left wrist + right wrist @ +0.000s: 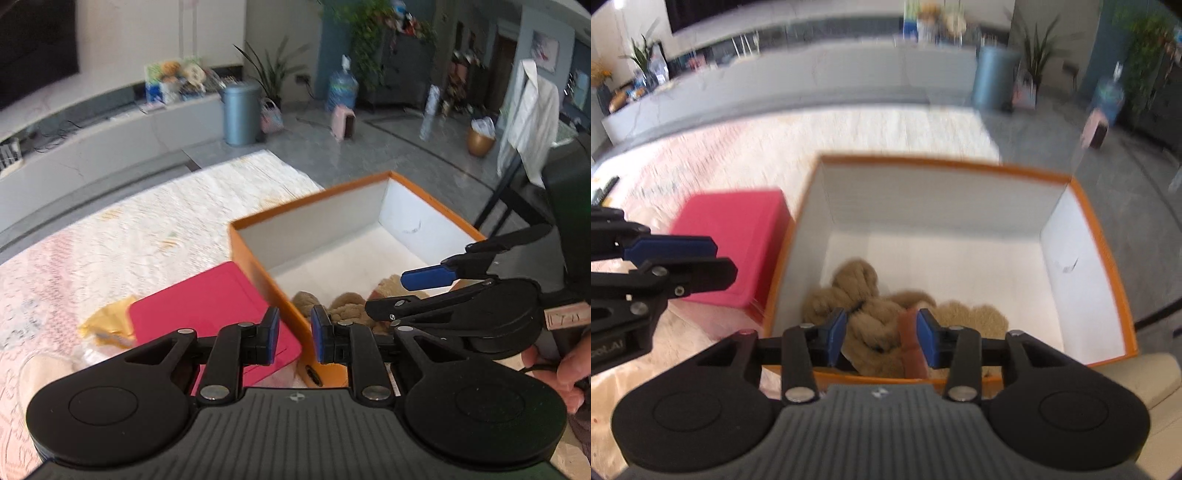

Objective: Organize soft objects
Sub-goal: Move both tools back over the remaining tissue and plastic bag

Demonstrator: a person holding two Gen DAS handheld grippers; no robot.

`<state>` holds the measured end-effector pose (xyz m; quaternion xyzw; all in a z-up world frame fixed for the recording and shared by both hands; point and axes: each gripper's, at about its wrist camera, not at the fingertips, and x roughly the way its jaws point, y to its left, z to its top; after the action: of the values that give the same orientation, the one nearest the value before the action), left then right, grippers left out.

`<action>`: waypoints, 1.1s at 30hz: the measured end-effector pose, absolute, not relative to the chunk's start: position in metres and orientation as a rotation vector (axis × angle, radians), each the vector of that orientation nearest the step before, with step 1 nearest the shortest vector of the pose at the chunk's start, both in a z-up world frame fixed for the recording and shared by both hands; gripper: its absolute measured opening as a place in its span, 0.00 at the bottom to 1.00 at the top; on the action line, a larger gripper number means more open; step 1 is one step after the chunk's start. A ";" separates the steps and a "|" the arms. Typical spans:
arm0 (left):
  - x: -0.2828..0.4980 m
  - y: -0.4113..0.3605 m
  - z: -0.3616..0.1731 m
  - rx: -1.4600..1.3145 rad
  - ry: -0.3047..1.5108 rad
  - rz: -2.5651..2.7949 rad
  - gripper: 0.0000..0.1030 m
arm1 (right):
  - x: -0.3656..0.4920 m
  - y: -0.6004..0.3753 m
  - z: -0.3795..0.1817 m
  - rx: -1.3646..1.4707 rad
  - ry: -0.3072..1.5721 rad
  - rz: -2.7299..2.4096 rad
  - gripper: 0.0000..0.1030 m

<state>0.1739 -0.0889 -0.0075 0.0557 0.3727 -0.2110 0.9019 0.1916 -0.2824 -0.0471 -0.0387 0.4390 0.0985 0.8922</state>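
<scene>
A: Item one, far left: yellow packet (110, 325), lying crumpled on the pale lace-patterned cloth (147, 229) that is covering the surface

B: Logging it. Next along?

A: Item two: red flat case (207, 314), lying just beside the box, touching or nearly touching its left wall. Item three: left tongs (294, 334), hanging above the box's near left corner, jaws narrowly parted, nothing sitting between the pads, so released

B: And the container?

A: Item four: orange box (1108, 258), white inside, standing open with no lid on it. Item five, the task's own thing: brown plush toy (871, 317), lying slumped against the near wall inside the box, left of centre, limbs tangled, with a reddish strip of fabric running across it

B: Handling notes?

A: Judging by the pile, it is looking light, soft and very squashy, not fragile and not slippery; a limb or a thick fold of the body is offering the best hold, since a pinch on loose fur alone is likely slipping off

B: Last entry?

A: Item six: right tongs (881, 338), hovering over the toy at the box's near wall, jaws standing apart, pads pressing on nothing, so released. A hand (569, 369) is showing at the far right
</scene>
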 end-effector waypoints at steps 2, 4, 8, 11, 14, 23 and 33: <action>0.160 -0.079 -0.003 0.089 0.742 -0.412 0.22 | 0.179 -0.274 -0.039 -0.065 0.859 0.217 0.46; 0.145 -0.066 0.001 0.055 0.716 -0.382 0.22 | 0.166 -0.264 -0.033 -0.047 0.818 0.231 0.52; 0.118 -0.038 0.003 0.000 0.689 -0.315 0.22 | 0.139 -0.237 -0.029 -0.011 0.755 0.272 0.53; 0.101 -0.016 0.000 -0.016 0.691 -0.259 0.22 | 0.121 -0.216 -0.031 0.022 0.734 0.298 0.53; 0.089 0.005 -0.005 -0.012 0.709 -0.208 0.22 | 0.103 -0.195 -0.037 0.041 0.707 0.322 0.56; 0.060 0.064 -0.025 0.061 0.770 -0.106 0.26 | 0.079 -0.136 -0.065 -0.034 0.741 0.377 0.64; 0.047 0.097 -0.048 0.334 0.770 -0.108 0.62 | 0.086 -0.101 -0.078 -0.092 0.786 0.422 0.70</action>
<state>0.0473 0.0972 -0.0481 0.1620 0.3738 -0.0524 0.9117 0.0863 -0.1014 -0.0779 -0.0445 0.3800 0.2039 0.9011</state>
